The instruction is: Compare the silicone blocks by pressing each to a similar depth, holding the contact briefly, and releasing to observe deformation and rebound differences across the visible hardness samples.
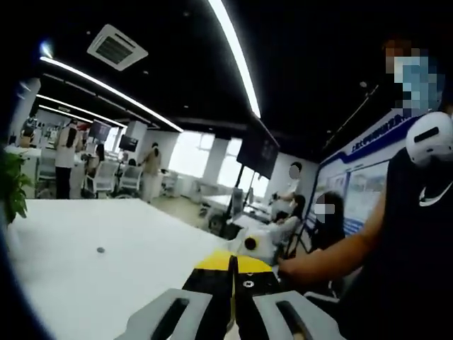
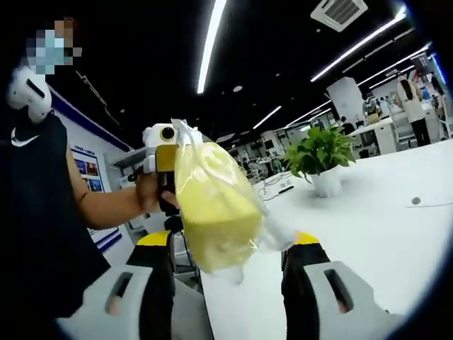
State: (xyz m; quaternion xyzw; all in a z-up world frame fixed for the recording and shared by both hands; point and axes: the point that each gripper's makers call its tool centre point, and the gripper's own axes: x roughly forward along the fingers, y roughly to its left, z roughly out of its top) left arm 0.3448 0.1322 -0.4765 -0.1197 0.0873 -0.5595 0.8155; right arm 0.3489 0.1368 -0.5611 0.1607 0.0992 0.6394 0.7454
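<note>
A yellow block in a clear plastic bag [image 2: 212, 205] hangs in the air, with the bag's top reaching up to my left gripper [image 2: 164, 152], which a hand holds. In the left gripper view the left gripper [image 1: 233, 263] has its yellow-tipped jaws closed together, and the bag is hidden below them. My right gripper [image 2: 230, 241] is open wide, one jaw on each side of the bag's lower part, and I cannot tell whether either jaw touches it. The white table [image 2: 368, 234] lies to the right of the bag.
A potted plant [image 2: 318, 152] stands on the table's far side. A small dark dot [image 2: 415, 201] [image 1: 100, 249] lies on the white tabletop [image 1: 106, 283]. A person in a black shirt [image 1: 410, 255] stands close beside the grippers. Desks, chairs and people fill the office behind.
</note>
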